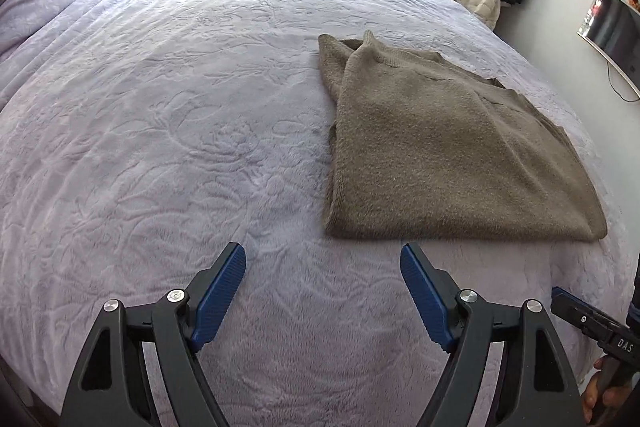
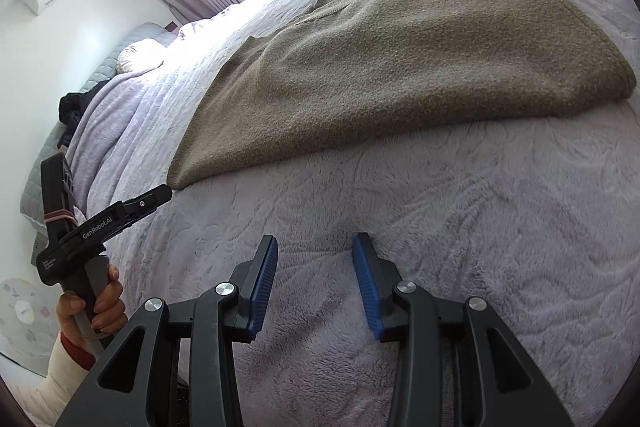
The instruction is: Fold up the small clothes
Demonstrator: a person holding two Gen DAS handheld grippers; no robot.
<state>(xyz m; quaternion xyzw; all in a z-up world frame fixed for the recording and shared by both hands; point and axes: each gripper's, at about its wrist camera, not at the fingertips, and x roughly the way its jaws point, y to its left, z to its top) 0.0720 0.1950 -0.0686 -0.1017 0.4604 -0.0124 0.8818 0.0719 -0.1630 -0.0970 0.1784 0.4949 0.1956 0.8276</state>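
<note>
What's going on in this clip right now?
A person is folding clothes on a bed with a handheld gripper in each hand. A brown sweater lies on the bedspread, already folded into a rough rectangle. The left gripper and the right gripper both hover just short of the sweater's near edge, jaws open and holding nothing. Neither touches the sweater at this moment.

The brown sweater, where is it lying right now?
The brown sweater lies folded on the lilac bedspread, toward the right in the left wrist view, just beyond both open grippers and touching neither.
</note>
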